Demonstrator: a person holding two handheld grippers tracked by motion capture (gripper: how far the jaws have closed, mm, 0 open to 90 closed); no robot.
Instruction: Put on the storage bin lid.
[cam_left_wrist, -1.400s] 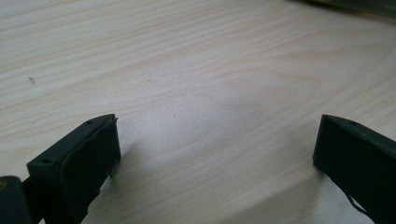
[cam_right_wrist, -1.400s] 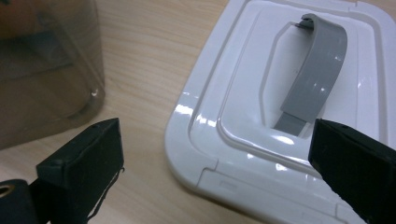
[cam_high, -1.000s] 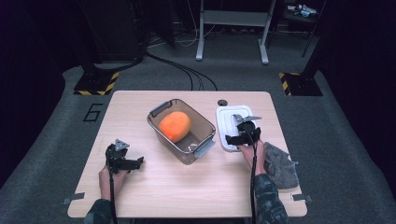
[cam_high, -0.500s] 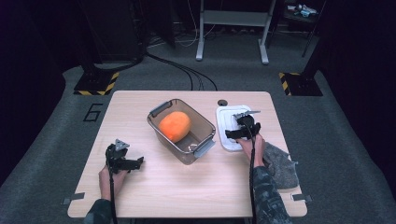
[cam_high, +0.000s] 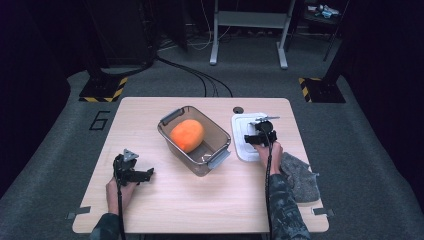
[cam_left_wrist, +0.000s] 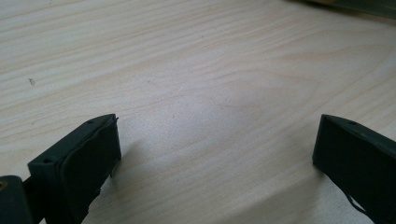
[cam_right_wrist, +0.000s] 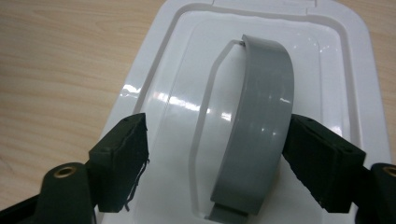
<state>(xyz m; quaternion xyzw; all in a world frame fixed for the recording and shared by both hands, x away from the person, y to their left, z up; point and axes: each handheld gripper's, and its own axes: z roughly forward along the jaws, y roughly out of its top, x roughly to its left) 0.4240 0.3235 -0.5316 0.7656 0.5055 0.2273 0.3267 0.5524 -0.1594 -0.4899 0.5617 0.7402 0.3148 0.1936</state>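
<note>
Straddling the lid's grey handle (cam_right_wrist: 254, 126), right tool (cam_right_wrist: 215, 158) closing, unclenched; left tool (cam_left_wrist: 215, 154) released on bare table (cam_left_wrist: 196, 60).

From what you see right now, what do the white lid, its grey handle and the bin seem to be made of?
White lid: probably glossy moulded plastic; it shows sharp highlights and rounded ridges.
Grey handle: likely smooth plastic with a softer, semi-gloss sheen; it arches up between the right claw's jaws.
Bin: seemingly clear smoky plastic, since the table shows through its walls; its end grips look opaque grey.
</note>
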